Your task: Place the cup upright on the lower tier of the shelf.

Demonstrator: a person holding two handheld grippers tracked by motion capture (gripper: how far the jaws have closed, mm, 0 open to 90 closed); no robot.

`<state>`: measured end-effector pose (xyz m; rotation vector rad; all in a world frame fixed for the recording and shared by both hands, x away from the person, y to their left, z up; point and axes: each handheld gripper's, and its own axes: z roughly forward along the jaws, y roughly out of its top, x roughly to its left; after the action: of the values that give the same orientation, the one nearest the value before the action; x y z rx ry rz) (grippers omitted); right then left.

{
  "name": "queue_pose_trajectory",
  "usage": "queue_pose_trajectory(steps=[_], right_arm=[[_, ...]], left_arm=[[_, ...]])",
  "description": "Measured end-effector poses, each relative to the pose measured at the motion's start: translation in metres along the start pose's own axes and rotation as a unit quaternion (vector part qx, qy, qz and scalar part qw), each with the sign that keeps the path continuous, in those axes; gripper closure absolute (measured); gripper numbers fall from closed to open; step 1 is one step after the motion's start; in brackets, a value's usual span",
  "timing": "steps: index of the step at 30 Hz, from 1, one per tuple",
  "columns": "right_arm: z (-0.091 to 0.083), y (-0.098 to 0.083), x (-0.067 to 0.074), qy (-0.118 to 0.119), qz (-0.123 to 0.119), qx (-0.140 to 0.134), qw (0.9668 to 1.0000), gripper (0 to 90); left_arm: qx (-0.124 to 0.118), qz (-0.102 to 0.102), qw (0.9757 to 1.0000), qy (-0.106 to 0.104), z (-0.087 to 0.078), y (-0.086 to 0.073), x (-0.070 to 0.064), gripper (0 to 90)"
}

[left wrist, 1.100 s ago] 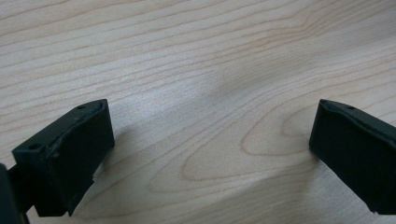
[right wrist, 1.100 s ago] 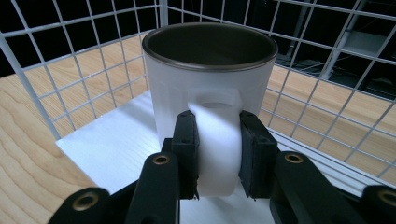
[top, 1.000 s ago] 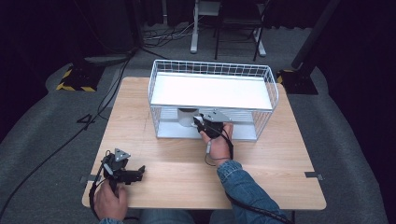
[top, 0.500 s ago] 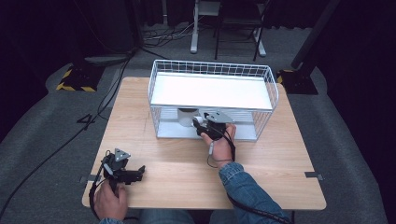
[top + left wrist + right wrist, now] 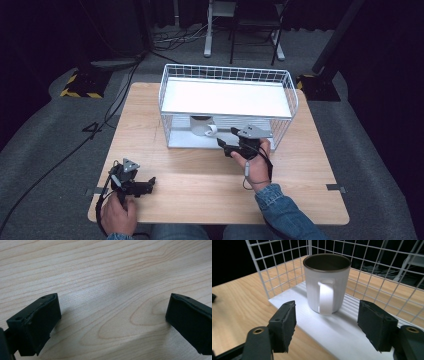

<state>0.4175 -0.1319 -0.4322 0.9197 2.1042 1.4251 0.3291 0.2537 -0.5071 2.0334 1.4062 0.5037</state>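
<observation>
Mugs: you have one white mug (image 5: 326, 283), upright on the lower white shelf (image 5: 337, 330) of the wire rack (image 5: 227, 107), its handle turned toward your right gripper.
Racks: one, two-tiered, white wire walls, standing at the far middle of the table (image 5: 150, 125).
Grippers: two, one in each of your hands.
Right gripper (image 5: 229, 145): your jaws stand wide apart with nothing between them, at the rack's open front, just short of the mug.
Left gripper (image 5: 145, 185): your jaws are spread wide over bare wood near the table's near-left corner, holding nothing.
Surface: a light wooden tabletop with visible grain.
Room: grey carpet, dark surroundings, cables (image 5: 100, 125) on the floor at the left, chair legs (image 5: 242, 40) beyond the table.
Open room: bare wood lies between your two hands and on both sides of the rack; the wire walls close in behind and beside the mug.
</observation>
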Motion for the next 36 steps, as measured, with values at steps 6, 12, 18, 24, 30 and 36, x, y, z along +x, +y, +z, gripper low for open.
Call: queue_pose_trajectory(steps=[6, 12, 18, 24, 30, 36], right_arm=[[-0.033, -0.004, -0.011, 0.014, 0.012, 0.001, 0.9998, 28.9], [-0.068, -0.006, -0.025, 0.015, 0.004, 0.005, 0.9999, 26.3], [-0.1, -0.015, -0.036, 0.011, -0.003, 0.017, 0.9998, 23.9], [-0.123, -0.027, -0.045, 0.001, -0.002, 0.028, 0.9996, 22.4], [-0.148, -0.049, -0.066, -0.015, 0.011, 0.053, 0.9984, 20.7], [-0.162, -0.066, -0.077, -0.025, 0.017, 0.078, 0.9965, 18.4]], left_arm=[[0.0, 0.0, 1.0, 0.001, 0.0, 0.0, 0.0, 0.2], [0.0, 0.0, 1.0, 0.001, 0.0, 0.0, 0.0, 0.2], [0.001, -0.003, 1.0, 0.005, 0.0, 0.001, -0.001, 0.1], [0.002, -0.003, 1.0, 0.005, 0.0, 0.001, -0.001, 0.1], [0.002, -0.003, 1.0, 0.005, 0.0, 0.001, -0.001, 0.1], [0.001, -0.003, 1.0, 0.005, 0.0, 0.001, -0.001, 0.1]])
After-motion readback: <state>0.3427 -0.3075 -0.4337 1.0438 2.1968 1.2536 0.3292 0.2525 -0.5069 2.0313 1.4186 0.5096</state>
